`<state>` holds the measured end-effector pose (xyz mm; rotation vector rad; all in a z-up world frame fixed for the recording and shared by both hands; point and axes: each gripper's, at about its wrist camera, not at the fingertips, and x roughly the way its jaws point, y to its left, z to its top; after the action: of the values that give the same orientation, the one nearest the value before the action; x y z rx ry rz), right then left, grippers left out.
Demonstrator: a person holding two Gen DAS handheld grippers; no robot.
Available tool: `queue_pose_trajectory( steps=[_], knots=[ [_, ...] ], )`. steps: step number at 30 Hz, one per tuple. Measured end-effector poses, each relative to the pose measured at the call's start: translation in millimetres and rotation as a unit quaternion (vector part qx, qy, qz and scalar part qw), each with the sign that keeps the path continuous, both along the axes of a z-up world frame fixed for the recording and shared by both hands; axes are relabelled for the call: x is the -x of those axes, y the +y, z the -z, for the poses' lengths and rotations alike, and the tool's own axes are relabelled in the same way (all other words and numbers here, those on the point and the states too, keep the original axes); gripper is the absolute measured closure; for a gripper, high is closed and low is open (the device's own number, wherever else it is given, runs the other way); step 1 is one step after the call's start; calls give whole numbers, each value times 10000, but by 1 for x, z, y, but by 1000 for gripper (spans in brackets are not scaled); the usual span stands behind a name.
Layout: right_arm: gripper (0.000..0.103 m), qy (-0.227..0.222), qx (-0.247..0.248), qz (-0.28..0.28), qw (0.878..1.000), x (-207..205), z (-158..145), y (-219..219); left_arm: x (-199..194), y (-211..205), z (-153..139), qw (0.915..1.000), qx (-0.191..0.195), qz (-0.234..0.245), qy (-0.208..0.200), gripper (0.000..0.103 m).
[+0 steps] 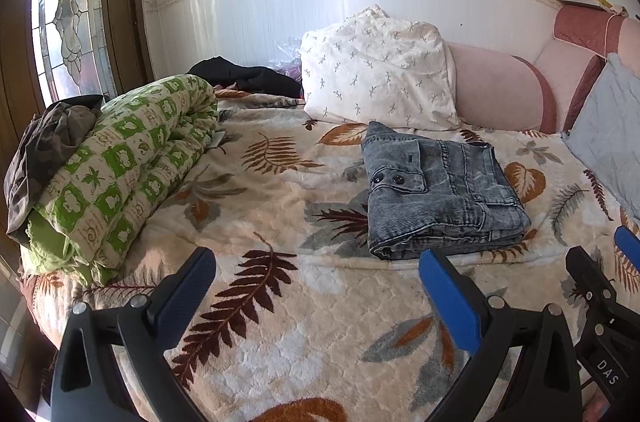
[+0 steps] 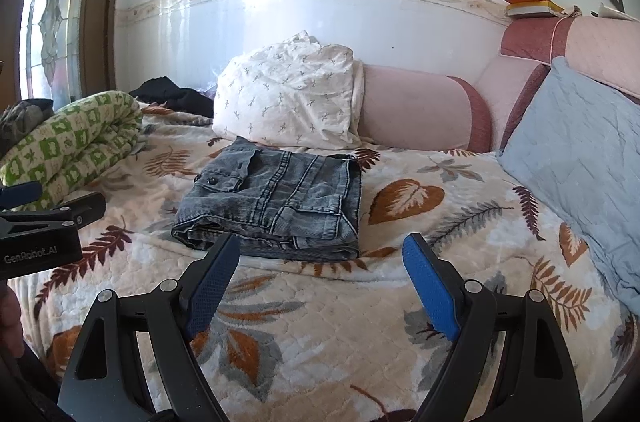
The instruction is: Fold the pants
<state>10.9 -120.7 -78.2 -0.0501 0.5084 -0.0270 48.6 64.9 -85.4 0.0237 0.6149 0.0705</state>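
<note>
Grey denim pants (image 1: 440,190) lie folded into a compact stack on the leaf-patterned blanket (image 1: 280,322), in front of a white pillow. They also show in the right wrist view (image 2: 276,202). My left gripper (image 1: 318,266) is open and empty, hovering above the blanket, near and left of the pants. My right gripper (image 2: 322,254) is open and empty, just short of the pants' near edge. It also appears at the right edge of the left wrist view (image 1: 600,254). The left gripper shows at the left edge of the right wrist view (image 2: 52,206).
A rolled green-and-white quilt (image 1: 120,166) lies at the left with dark clothes (image 1: 248,74) behind it. A white pillow (image 1: 376,70), a pink bolster (image 1: 500,90) and a light blue cushion (image 2: 580,158) line the back and right. Books (image 2: 528,2) sit on the headboard.
</note>
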Motion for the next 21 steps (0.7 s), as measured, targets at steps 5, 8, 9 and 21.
queue_pose_trajectory(
  steps=[5,8,9,21],
  knots=[
    [19,38,-8,-41,10000,-8,3,3,-11,1,7,9999,-33,-12,95,0],
    [19,91,-5,-54,9999,-14,6,5,-18,1,13,9999,-41,-10,149,0],
    [19,113,-16,-52,9999,-16,7,5,-22,1,16,9998,-21,-8,216,0],
    [19,464,43,47,9989,-44,28,1,-47,-4,51,9989,53,254,385,0]
  ],
)
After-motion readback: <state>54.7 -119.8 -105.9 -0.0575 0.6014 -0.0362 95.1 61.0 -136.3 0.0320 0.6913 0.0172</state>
